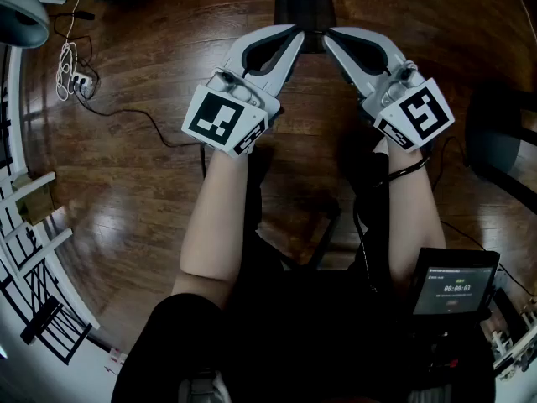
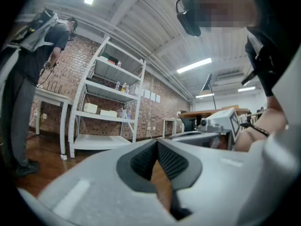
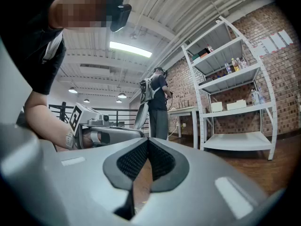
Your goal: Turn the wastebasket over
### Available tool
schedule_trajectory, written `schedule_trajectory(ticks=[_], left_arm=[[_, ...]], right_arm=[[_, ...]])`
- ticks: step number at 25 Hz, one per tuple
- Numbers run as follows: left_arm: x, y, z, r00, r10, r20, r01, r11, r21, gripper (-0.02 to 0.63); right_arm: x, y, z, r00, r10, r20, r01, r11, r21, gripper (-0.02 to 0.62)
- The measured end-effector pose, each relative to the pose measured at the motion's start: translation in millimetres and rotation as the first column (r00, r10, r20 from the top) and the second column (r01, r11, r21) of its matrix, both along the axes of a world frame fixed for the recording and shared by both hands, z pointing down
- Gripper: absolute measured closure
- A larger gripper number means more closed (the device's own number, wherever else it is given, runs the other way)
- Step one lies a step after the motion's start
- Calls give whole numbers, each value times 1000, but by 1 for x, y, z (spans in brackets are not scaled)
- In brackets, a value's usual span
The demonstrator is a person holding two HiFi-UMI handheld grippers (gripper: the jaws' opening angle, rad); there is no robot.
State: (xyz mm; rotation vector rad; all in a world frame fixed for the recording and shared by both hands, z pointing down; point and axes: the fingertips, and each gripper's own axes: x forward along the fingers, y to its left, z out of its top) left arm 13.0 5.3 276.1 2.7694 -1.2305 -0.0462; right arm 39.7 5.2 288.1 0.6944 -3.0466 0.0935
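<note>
In the head view a dark boxy object (image 1: 304, 7), which may be the wastebasket, stands on the wooden floor just beyond both grippers' tips; only part of it shows. My left gripper (image 1: 298, 32) and right gripper (image 1: 329, 34) are held level side by side, tips angled toward each other. In the left gripper view the left gripper's (image 2: 156, 142) ribbed pads meet at the tip with nothing between them. The right gripper (image 3: 148, 141) in its own view is likewise shut and empty. Neither gripper view shows the dark object.
A power strip with cables (image 1: 71, 78) lies on the floor at far left, beside a white rack frame (image 1: 33, 250). A dark chair (image 1: 503, 141) stands at right. A white shelf unit (image 2: 108, 102) and a standing person with a backpack (image 3: 157, 102) are further off.
</note>
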Motion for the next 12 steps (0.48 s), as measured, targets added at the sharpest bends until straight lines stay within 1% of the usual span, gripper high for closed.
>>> schedule_trajectory(ticks=[4,12], left_arm=[[-3,-5,-1,1000,-6,5,6,1000,3,604],[-7,-12,-1,1000,-17,12,17,1000,4,604]], right_arm=[[0,-7,-2,1000,17,-9,-17,1000,9,587],[4,-22,-7,998,59,16,-59,998,8,586]])
